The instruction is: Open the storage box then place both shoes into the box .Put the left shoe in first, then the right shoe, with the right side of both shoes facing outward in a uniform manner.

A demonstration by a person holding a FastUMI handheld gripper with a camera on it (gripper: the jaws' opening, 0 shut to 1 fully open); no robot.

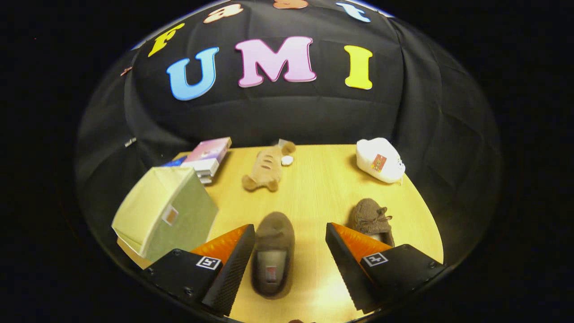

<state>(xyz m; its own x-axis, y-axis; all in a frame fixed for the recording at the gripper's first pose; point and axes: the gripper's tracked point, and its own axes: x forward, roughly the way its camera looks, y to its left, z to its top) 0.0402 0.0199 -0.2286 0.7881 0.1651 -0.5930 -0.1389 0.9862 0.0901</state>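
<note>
Two shoes (272, 255) (371, 220), one storage box (166, 215), jaws apart around one shoe

Gripper (290, 240) spread wide over one brown shoe (272, 255); second shoe (371, 220) beside the right finger, green storage box (163, 215) left.

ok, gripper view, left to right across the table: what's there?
green storage box → stacked books → plush toy → brown shoe between the open fingers → second brown shoe → white plush. Gripper touches nothing.
</note>
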